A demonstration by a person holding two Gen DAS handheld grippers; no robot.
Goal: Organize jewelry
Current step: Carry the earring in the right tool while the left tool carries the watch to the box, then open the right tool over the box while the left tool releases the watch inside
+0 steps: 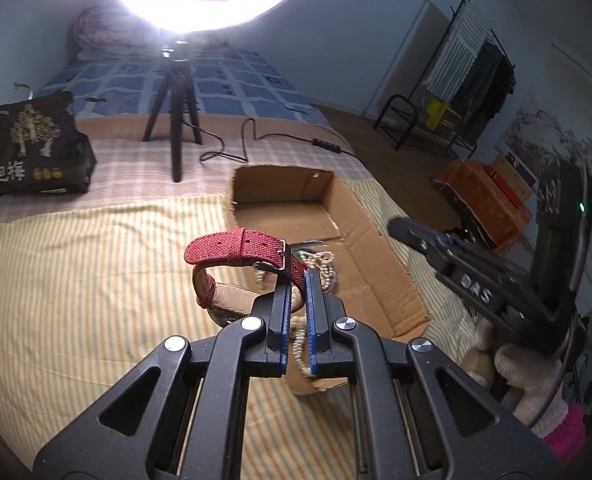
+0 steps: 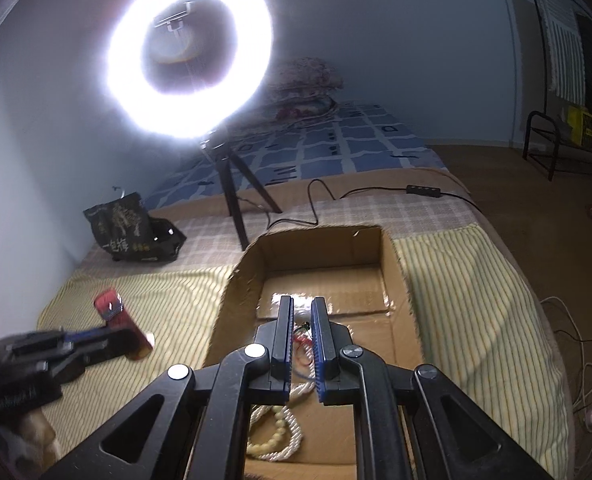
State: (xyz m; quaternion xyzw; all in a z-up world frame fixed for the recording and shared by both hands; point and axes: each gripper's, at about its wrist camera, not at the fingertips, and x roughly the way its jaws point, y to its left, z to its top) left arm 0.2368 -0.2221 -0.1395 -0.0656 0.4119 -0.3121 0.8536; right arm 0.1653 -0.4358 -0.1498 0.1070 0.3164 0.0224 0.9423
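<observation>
My left gripper (image 1: pixel 297 280) is shut on a red woven watch strap (image 1: pixel 240 246) with a metal buckle, and holds it in the air by the left wall of an open cardboard box (image 1: pixel 369 236). The watch also shows blurred in the right wrist view (image 2: pixel 114 306). Pearl and bead necklaces (image 1: pixel 323 266) lie on the box floor. My right gripper (image 2: pixel 301 312) hovers over the box (image 2: pixel 244 276), jaws a narrow gap apart and empty. Beads (image 2: pixel 282 428) and small coloured pieces (image 2: pixel 301 334) lie beneath it.
The box sits on a yellow striped cloth (image 1: pixel 76 264) over a bed. A ring light on a tripod (image 1: pixel 176 120) stands behind the box, its cable (image 1: pixel 252 136) trailing right. A black snack bag (image 1: pixel 32 148) lies at the far left. A clothes rack (image 1: pixel 467 76) stands beyond.
</observation>
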